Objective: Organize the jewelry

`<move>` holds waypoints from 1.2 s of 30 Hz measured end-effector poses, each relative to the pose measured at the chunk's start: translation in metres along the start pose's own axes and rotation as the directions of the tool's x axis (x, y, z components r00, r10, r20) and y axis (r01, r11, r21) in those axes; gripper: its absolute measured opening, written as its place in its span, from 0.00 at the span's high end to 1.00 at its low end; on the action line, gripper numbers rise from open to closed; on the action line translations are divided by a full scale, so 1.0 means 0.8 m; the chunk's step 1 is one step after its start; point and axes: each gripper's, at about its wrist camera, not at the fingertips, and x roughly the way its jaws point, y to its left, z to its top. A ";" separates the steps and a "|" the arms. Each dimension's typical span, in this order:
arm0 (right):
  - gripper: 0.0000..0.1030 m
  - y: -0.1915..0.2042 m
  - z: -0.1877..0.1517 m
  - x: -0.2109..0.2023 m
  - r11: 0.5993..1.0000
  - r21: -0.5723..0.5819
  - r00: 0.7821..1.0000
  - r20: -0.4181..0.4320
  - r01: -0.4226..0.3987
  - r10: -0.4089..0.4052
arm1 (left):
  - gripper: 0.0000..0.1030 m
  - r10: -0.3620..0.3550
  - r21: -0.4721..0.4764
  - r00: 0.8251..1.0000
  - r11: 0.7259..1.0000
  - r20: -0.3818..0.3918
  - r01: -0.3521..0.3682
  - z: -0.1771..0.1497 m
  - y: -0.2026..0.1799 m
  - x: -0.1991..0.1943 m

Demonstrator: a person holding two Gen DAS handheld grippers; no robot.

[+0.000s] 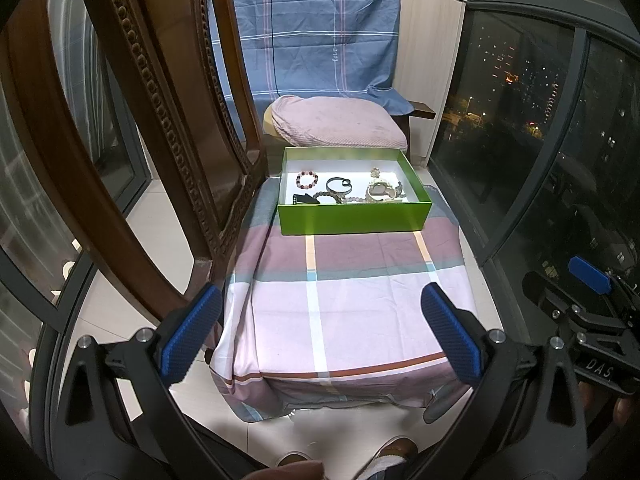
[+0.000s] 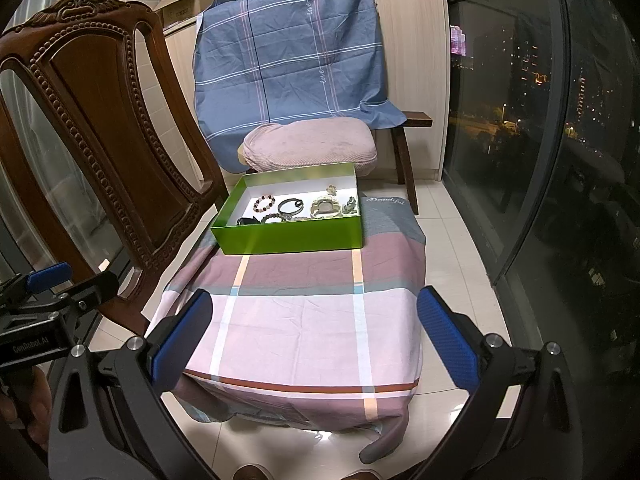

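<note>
Your left hand-held gripper (image 1: 320, 334) and right hand-held gripper (image 2: 314, 336) both gape wide, holding nothing, low in the frame. The shallow green cardboard box (image 1: 354, 216) of bracelets (image 1: 307, 179) sits mid-frame on the plaid-covered surface (image 1: 344, 312).

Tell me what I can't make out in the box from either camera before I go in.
- Both views: the near wall of the green box hides the nearest jewelry.
- Both views: the pale pile of jewelry at the right is too small to separate.
- Left view: the black piece is partly cut off by that wall.
</note>
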 end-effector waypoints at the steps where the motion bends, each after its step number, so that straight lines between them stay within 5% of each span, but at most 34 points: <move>1: 0.03 -0.001 0.001 -0.001 1.000 -0.001 1.000 0.001 0.000 0.000 | 0.04 -0.001 0.001 1.000 1.000 0.000 0.001 0.000 0.000 0.000; 36: 0.03 -0.001 -0.004 0.000 1.000 0.000 1.000 -0.008 -0.005 0.005 | 0.04 0.000 0.014 1.000 1.000 -0.007 0.000 -0.001 0.000 0.004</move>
